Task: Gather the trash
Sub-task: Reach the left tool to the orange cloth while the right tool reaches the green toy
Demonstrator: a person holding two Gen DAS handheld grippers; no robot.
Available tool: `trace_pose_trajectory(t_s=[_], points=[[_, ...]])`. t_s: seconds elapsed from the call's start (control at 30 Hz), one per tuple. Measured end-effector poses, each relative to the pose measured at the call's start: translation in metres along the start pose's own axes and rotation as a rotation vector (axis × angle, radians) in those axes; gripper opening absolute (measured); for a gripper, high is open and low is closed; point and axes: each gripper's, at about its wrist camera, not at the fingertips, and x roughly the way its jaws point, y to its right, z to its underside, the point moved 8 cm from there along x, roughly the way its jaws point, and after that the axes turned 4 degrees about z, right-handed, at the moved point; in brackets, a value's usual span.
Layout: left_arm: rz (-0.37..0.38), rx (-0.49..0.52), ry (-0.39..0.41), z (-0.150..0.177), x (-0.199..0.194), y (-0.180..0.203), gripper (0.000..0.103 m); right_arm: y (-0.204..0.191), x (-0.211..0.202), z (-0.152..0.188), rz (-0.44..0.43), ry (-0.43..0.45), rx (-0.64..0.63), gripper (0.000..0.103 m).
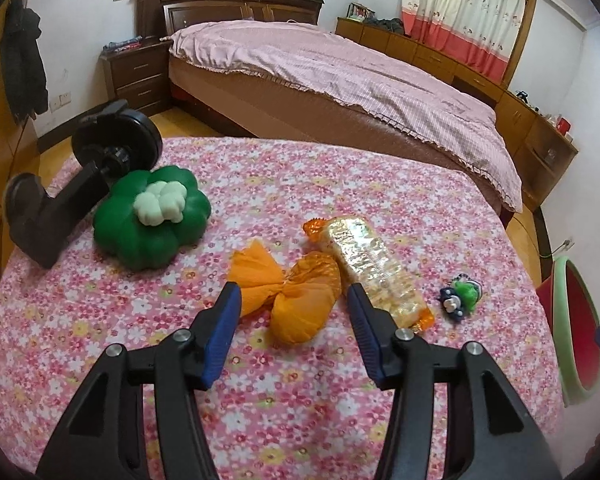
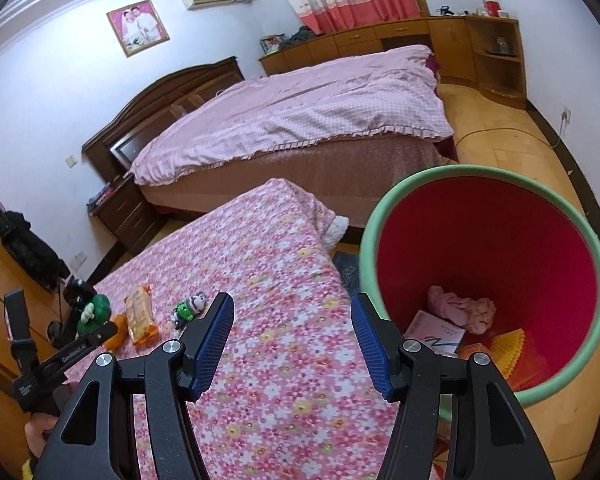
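Left gripper (image 1: 294, 300) open over the crumpled orange paper wad (image 1: 296, 300) at centre frame, pads clear of it. Right gripper (image 2: 292, 316) open, empty, above the floral-clothed bench (image 2: 268, 280) edge; red green-rimmed bin (image 2: 580, 216) lower right.

A home bedroom: made bed (image 1: 340, 80) (pink quilt), nightstand (image 1: 134, 76), curtains (image 1: 464, 12).
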Motion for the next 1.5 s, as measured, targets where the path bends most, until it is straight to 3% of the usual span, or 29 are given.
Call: trace_pose_trajectory(t_s=[0.27, 0.43, 0.63, 1.0, 1.23, 1.43, 1.5], points=[[0.015, -0.023, 0.011, 0.002, 0.013, -0.007, 0.055, -0.019, 0.02, 0.004, -0.007, -0.04, -0.033, 0.063], [0.05, -0.03, 0.03, 0.002, 0.012, -0.008, 0.04, -0.036, 0.033, 0.007, -0.012, -0.061, -0.064, 0.063], [0.065, -0.017, 0.046, 0.002, 0.008, -0.006, 0.03, -0.065, 0.052, 0.016, -0.029, -0.098, -0.108, 0.063], [0.125, -0.035, 0.061, 0.003, -0.005, -0.008, 0.024, -0.116, 0.096, 0.037, -0.021, -0.17, -0.233, 0.063], [0.142, -0.051, 0.063, 0.003, -0.004, -0.01, 0.022, -0.128, 0.116, 0.039, -0.024, -0.183, -0.214, 0.062], [0.145, -0.055, 0.067, 0.003, -0.005, -0.01, 0.022, -0.131, 0.121, 0.039, 0.01, -0.149, -0.219, 0.044], [0.146, -0.055, 0.069, 0.003, -0.006, -0.01, 0.022, -0.131, 0.121, 0.04, 0.012, -0.144, -0.224, 0.044]])
